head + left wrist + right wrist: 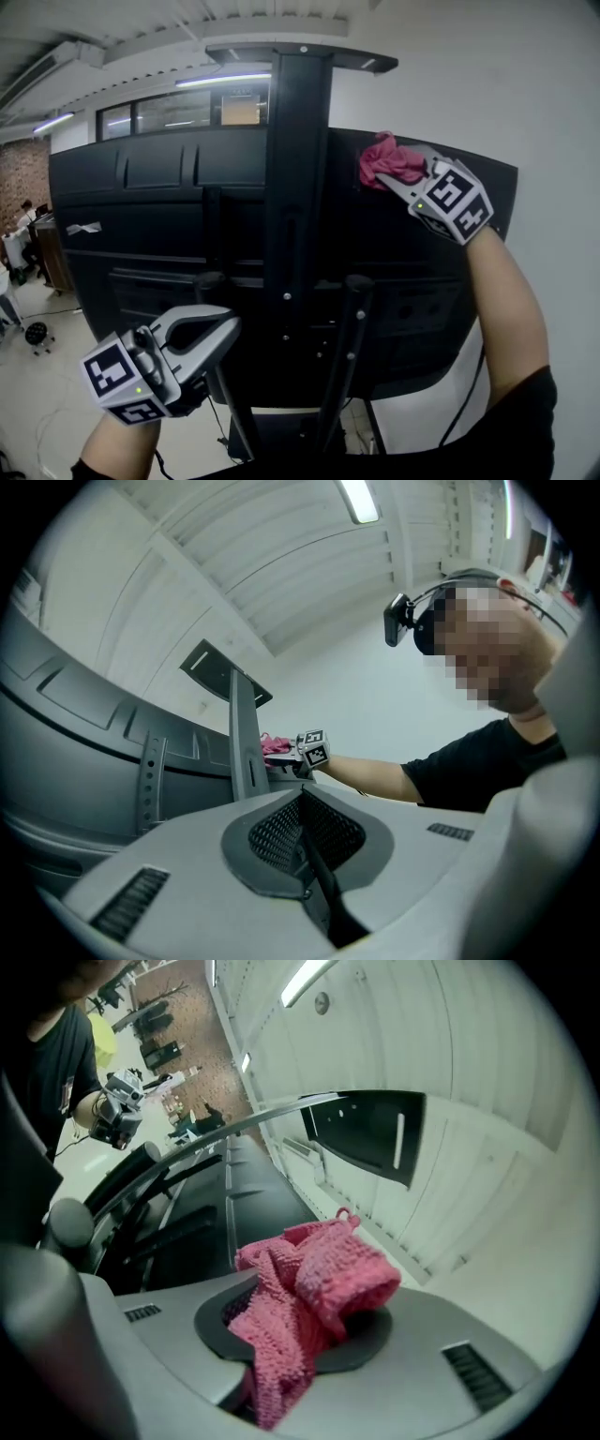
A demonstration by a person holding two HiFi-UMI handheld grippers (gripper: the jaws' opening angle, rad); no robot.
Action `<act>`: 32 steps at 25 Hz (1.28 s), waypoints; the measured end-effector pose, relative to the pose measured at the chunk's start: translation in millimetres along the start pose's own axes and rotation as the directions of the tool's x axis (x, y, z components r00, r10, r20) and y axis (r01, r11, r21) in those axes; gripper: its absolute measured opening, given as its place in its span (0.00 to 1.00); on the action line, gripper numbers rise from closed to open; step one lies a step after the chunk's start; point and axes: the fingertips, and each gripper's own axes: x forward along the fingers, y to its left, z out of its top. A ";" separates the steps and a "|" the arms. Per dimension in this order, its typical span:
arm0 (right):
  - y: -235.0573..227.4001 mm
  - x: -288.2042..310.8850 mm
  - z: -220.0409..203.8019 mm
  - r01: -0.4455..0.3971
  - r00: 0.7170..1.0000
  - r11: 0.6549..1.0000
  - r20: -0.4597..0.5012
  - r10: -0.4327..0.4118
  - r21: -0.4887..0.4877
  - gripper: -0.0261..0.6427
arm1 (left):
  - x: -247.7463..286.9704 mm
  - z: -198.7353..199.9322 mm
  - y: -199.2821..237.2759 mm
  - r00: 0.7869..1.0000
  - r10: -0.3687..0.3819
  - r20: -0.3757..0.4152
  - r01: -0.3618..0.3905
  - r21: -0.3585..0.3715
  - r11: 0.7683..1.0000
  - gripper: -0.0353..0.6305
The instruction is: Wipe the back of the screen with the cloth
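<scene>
Clamping the pink cloth [389,159], right claw [401,180] sits high on the screen [141,234] beside the post [295,187]; left claw [225,328] closed

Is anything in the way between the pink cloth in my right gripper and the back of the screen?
Nothing visible. The right gripper holds the cloth against the screen's back panel, near its upper right corner. The stand's column, to the cloth's left, would likely block a sweep that way.

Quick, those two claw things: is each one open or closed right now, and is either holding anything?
Left gripper: closed, nothing between its jaws.
Right gripper: closed on the pink cloth.
</scene>
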 end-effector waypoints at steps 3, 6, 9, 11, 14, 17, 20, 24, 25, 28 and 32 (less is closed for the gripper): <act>-31.6 -42.7 -61.0 0.057 0.995 0.998 -0.080 -0.058 -0.007 0.20 | 16.7 3.5 -13.5 1.000 -0.012 0.016 0.012 -0.004 1.000 0.05; -68.5 -89.3 -119.1 0.130 0.980 0.992 -0.151 -0.128 0.001 0.20 | 32.1 4.9 -26.2 0.999 -0.023 0.024 0.024 -0.009 1.000 0.05; -106.8 -137.1 -194.6 0.239 0.934 0.971 -0.281 -0.222 0.026 0.20 | 44.1 4.1 -36.0 0.999 -0.038 0.020 0.038 -0.013 0.999 0.05; -134.1 -172.0 -243.7 0.353 0.869 0.935 -0.383 -0.314 0.035 0.20 | 49.6 2.9 -39.2 0.999 -0.043 0.015 0.043 -0.011 0.999 0.05; -148.7 -198.3 -271.1 0.485 0.770 0.875 -0.482 -0.419 0.013 0.20 | 51.0 -2.4 -38.3 0.999 -0.040 0.000 0.040 -0.020 0.999 0.05; -101.3 -164.5 -204.7 0.400 0.879 0.913 -0.314 -0.359 0.078 0.20 | 47.8 -15.2 -26.2 0.999 -0.020 -0.025 0.019 -0.026 0.999 0.05; 21.8 -81.0 -81.7 0.022 0.998 0.999 -0.054 -0.025 -0.045 0.20 | 46.5 -23.1 -14.1 0.999 -0.025 -0.031 0.024 -0.028 0.999 0.05; 117.8 0.8 -11.4 -0.204 0.979 0.955 -0.049 0.198 -0.215 0.20 | 43.2 -22.8 -12.3 0.999 -0.051 -0.020 0.051 -0.027 0.998 0.05; 121.4 7.4 -10.7 -0.215 0.976 0.952 -0.068 0.205 -0.216 0.20 | 41.9 -22.0 -12.9 0.998 -0.057 -0.013 0.056 -0.031 0.998 0.05; 110.1 -6.3 -37.0 -0.226 0.970 0.955 -0.131 0.204 -0.191 0.20 | 38.6 -23.8 -13.3 0.998 -0.059 -0.014 0.059 -0.044 0.997 0.05; 63.9 -63.2 -114.7 -0.177 0.960 0.978 -0.240 0.147 -0.108 0.20 | 47.9 -26.2 -15.8 0.998 -0.064 -0.010 0.064 -0.071 0.995 0.05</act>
